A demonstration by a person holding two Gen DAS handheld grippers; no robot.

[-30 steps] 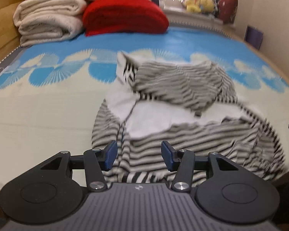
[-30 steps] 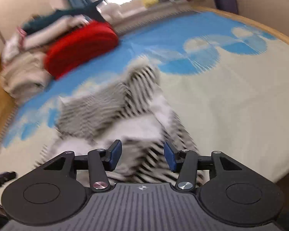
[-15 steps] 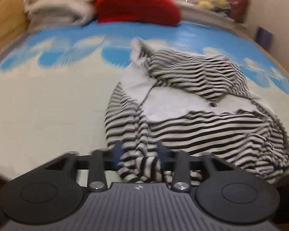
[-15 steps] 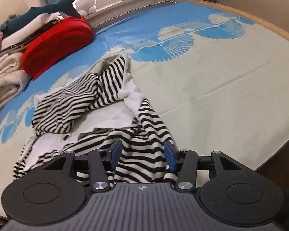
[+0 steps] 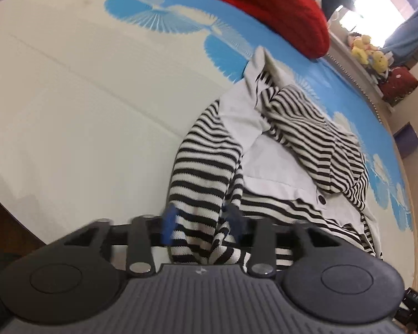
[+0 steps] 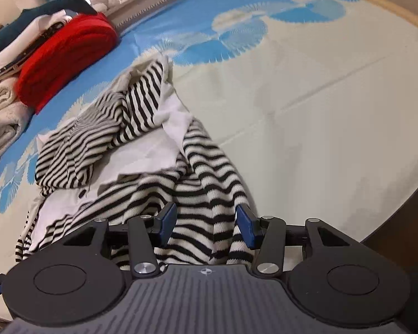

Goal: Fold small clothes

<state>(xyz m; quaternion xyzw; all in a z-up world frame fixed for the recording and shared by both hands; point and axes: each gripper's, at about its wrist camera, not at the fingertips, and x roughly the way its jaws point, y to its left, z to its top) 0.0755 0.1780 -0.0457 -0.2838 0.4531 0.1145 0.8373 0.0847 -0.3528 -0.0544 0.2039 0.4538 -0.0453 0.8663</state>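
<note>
A black-and-white striped garment (image 5: 287,150) with a white lining lies crumpled on the bed near its front edge; it also shows in the right wrist view (image 6: 142,150). My left gripper (image 5: 202,222) is open, its blue pads on either side of the garment's near left striped hem. My right gripper (image 6: 207,222) is open, its pads on either side of the near right striped hem. Neither jaw pinches the cloth.
The bed sheet (image 5: 69,105) is cream with blue fan prints. A red folded blanket (image 5: 278,11) and beige blankets (image 6: 0,111) lie at the far end. Stuffed toys (image 5: 367,53) sit on the windowsill. The bed's front edge (image 6: 398,217) is just beside the grippers.
Both grippers have moved down and forward onto the garment's near hem, which now lies between their pads. The left view has tilted to the right.
</note>
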